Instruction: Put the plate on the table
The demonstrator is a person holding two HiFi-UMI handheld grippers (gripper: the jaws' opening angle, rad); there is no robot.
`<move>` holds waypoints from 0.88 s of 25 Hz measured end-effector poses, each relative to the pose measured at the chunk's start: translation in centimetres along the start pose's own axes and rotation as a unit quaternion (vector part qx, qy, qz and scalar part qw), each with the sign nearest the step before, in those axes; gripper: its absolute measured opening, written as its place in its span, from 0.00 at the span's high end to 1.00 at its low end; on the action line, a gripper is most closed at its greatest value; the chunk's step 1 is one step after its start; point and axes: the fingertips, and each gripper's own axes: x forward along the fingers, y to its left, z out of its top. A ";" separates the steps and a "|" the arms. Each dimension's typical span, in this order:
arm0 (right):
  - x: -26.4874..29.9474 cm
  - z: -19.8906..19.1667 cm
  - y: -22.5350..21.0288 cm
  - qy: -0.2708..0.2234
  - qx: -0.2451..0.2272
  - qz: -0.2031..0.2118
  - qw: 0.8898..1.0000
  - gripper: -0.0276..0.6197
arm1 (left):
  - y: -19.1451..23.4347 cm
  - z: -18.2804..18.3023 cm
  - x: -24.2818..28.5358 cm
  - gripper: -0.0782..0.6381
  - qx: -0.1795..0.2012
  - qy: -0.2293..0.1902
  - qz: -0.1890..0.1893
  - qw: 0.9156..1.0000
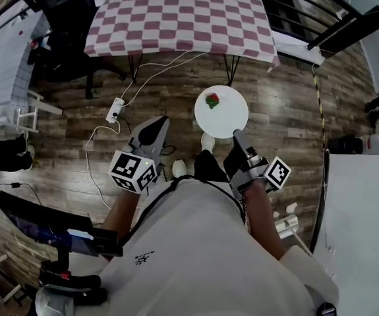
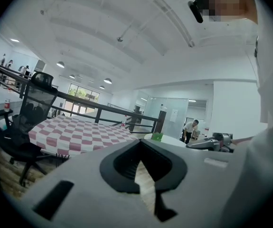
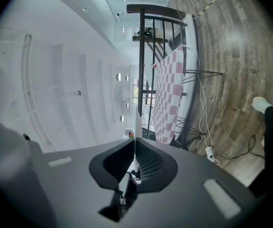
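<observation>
A white plate [image 1: 222, 114] carrying a small red and green item [image 1: 212, 100] hangs level over the wood floor, short of the table with the red and white checked cloth [image 1: 176, 12]. My right gripper [image 1: 236, 135] is shut on the plate's near rim. In the right gripper view the plate [image 3: 137, 120] shows edge-on as a thin white line between the jaws of the right gripper [image 3: 135, 141]. My left gripper [image 1: 153, 132] is to the left of the plate, shut and holding nothing. In the left gripper view, the left gripper [image 2: 140, 144] faces the table [image 2: 79, 132] and the plate [image 2: 167, 139].
A black office chair [image 1: 70, 25] stands at the table's left corner. A white power strip [image 1: 115, 109] and its cables lie on the floor below the table. Black railing [image 1: 321, 18] runs behind the table at the right. Another white table [image 1: 367, 209] stands at the right.
</observation>
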 end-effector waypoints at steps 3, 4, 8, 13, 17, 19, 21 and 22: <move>0.2 0.5 -0.2 -0.003 0.000 0.000 1.000 0.93 | 0.0 -0.1 0.7 0.89 0.001 0.004 -0.004 1.000; 0.3 0.8 -0.3 -0.004 0.001 0.000 1.000 0.93 | 0.1 -0.1 0.9 0.89 0.001 0.005 -0.004 1.000; 1.1 1.7 -0.5 -0.003 0.004 0.000 1.000 0.93 | 0.5 0.0 2.1 0.89 0.001 0.010 -0.003 1.000; 2.7 3.6 -0.6 -0.002 0.007 0.001 1.000 0.93 | 1.1 0.5 4.5 0.89 0.001 0.014 -0.002 1.000; 4.2 5.5 -0.8 0.000 0.012 0.001 1.000 0.93 | 1.6 0.8 6.6 0.89 0.000 0.016 -0.001 1.000; 5.1 6.6 -0.9 0.003 0.010 0.001 1.000 0.93 | 1.9 1.1 8.0 0.89 0.001 0.016 0.000 1.000; 6.1 8.0 -1.1 0.006 0.008 0.001 1.000 0.93 | 2.3 1.4 9.6 0.89 0.001 0.016 0.000 1.000; 6.6 8.7 -1.2 0.007 0.008 0.000 1.000 0.93 | 2.5 1.7 10.4 0.89 0.002 0.016 0.001 1.000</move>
